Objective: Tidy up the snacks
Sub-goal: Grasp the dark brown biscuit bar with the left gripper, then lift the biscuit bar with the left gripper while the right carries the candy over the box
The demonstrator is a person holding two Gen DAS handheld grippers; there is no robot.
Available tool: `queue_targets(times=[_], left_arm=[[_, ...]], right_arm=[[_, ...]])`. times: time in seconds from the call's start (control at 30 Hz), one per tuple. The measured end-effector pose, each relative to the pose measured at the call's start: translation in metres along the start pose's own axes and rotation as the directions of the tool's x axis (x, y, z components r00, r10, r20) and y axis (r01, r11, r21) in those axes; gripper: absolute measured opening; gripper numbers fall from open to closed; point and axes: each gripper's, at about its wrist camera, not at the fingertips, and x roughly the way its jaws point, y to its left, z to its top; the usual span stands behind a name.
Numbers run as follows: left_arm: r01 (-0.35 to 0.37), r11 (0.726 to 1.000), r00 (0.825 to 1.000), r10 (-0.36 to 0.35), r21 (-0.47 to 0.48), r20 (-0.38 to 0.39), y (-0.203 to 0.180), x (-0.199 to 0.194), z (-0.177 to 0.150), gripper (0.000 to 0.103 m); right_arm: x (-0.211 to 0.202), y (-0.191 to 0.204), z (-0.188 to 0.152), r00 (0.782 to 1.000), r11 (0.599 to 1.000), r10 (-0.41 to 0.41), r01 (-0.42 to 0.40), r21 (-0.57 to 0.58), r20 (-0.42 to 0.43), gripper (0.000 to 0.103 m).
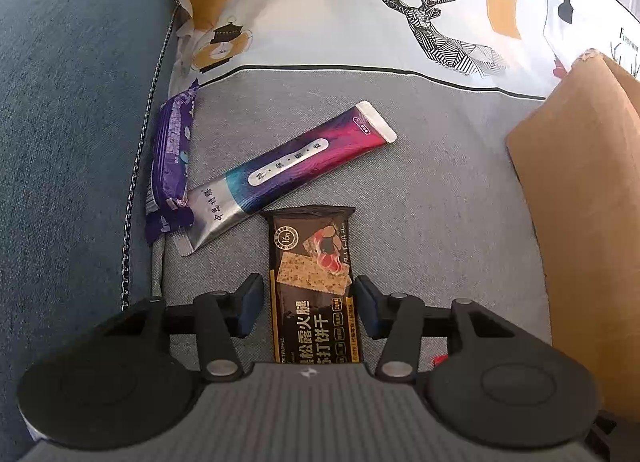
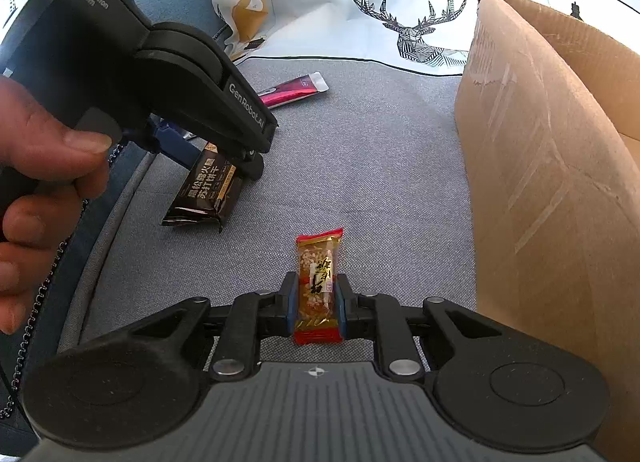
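The right gripper's (image 2: 317, 304) fingers clamped a gold candy bar (image 2: 319, 284); the left gripper's (image 1: 308, 304) gripped a dark cracker packet (image 1: 311, 282), lifted off the grey cushion (image 1: 420, 182). Picking looked done; next, each needed carrying into the cardboard box (image 2: 552, 166) at three o'clock.

Grey sofa cushion (image 1: 420, 190): woven cloth, matt, fine rough grain. Blue armrest (image 1: 68, 110): coarser matt fabric. Cardboard box (image 2: 552, 166): brown paperboard, matt, scuffed and creased. Black cracker packet (image 1: 312, 282): glossy plastic film. Long sachet (image 1: 296, 170): shiny foil-like film. Purple wrapper (image 1: 170, 166): crinkled glossy film. Red-and-gold candy bar (image 2: 319, 286): clear glossy wrapper. Left tongs (image 1: 309, 304): matt black plastic, blue pads (image 1: 250, 308) rubbery-looking.
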Motion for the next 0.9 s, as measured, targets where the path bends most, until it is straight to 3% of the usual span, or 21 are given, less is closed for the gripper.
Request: queue_targets(times=[0.1,0.4,0.67,0.9], left_arm=[[-0.006,1.000,1.000,0.006,-0.010,0.008,0.002,-0.001,0.001,0.044],[0.007,1.000,0.998,-0.006,-0.029,0.055,0.004,-0.014,0.006,0.043],[0.019,0.999,0.988,-0.012,-0.041,0.155,0.001,-0.042,0.015,0.043],[0.036,0.994,0.965,-0.009,-0.100,0.262,0.000,-0.079,0.020,0.043]], right_arm=[[0.000,0.000,-0.001,1.000,1.000,-0.002,0.002,-0.004,0.001,0.020],[-0.009,0.000,0.000,0.999,1.000,0.010,-0.010,0.000,0.036,0.018],[-0.037,-0.002,0.007,0.990,1.000,0.030,-0.030,0.001,0.140,0.018],[-0.077,-0.008,0.014,0.962,0.998,0.060,-0.057,-0.019,0.267,0.018]])
